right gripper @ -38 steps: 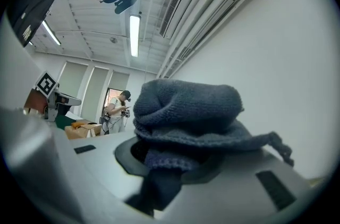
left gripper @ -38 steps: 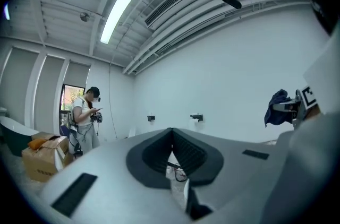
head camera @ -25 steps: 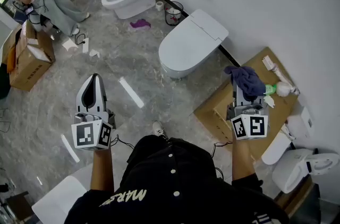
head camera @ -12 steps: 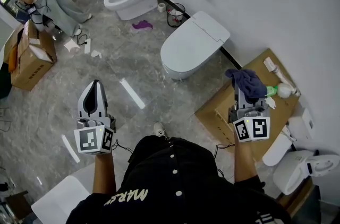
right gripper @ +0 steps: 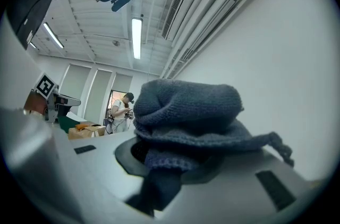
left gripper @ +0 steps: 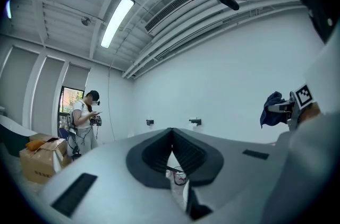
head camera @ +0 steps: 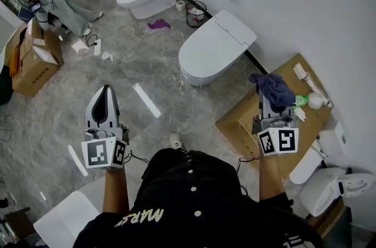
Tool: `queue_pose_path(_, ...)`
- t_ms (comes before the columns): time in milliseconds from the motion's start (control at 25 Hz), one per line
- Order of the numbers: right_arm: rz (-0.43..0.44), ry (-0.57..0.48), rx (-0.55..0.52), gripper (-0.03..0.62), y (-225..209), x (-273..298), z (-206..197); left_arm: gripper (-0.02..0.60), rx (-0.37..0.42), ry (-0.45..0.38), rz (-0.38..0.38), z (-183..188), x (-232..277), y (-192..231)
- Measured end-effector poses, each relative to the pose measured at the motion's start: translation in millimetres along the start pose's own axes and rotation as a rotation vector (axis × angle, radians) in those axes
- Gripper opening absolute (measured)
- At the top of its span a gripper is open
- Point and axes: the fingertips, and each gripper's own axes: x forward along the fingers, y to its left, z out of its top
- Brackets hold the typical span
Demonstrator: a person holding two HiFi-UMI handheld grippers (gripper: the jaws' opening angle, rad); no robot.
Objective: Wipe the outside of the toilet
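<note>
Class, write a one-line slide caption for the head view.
Right tool grips a blue cloth near the closed toilet; left tool is shut and empty.

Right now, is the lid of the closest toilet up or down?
Down. The lid lies flat on top of the toilet, covering its opening completely.
</note>
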Motion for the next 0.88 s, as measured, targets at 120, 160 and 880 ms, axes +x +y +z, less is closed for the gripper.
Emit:
queue_pose_path(120,0.004,0.001,-0.003,0.103,1.9,2.1,-1.3,0.009,-0.004,-0.003,0.001,-0.2,-0.2,-0.8)
queue_pose_path(160,0.005,0.002,-0.002,0.103,2.6,3.4,-1.6,0.009,-0.005,-0.004,0.001,0.1,0.0,-0.5)
queue_pose_path(880,0.021,0.011,-0.011,0.103,3.0,6.0,-2.7,0.009,0.005,0.018,-0.016,-3.4,-2.2,-6.2)
